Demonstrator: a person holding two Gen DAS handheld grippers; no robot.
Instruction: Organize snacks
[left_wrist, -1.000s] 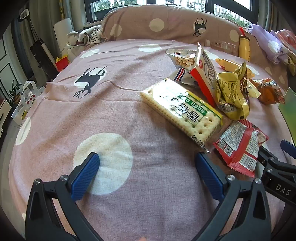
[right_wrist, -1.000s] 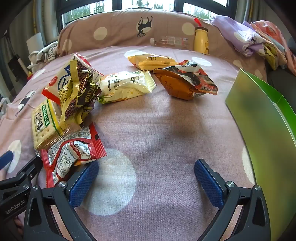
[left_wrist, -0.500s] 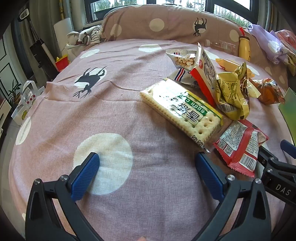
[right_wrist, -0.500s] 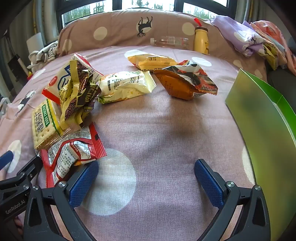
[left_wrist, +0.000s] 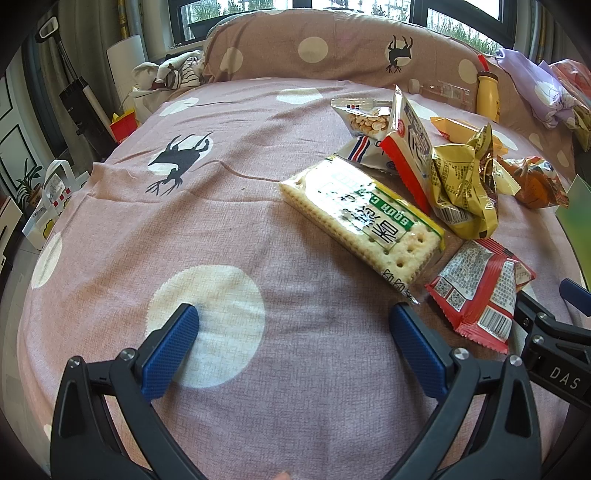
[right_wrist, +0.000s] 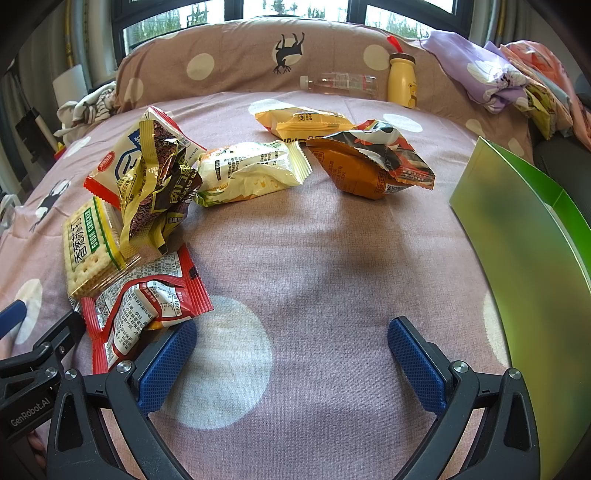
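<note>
Clearly we have barely begun: our left gripper (left_wrist: 291, 328) hovers with jaws apart and empty, the crackers (left_wrist: 364, 218) and other snacks (right_wrist: 255, 171) lie loose on the bed (right_wrist: 332, 258), our right gripper (right_wrist: 291, 338) likewise gapes empty, and the green box (right_wrist: 524, 236) at far right awaits them.

Soda cracker pack (left_wrist: 364, 218) flat, red packet (left_wrist: 480, 291) beside it, crumpled yellow wrapper (left_wrist: 465, 184) behind

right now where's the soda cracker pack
The soda cracker pack lies flat on the pink bedspread, ahead and right of the left gripper, between the crumpled yellow wrapper and the red packet.
</note>
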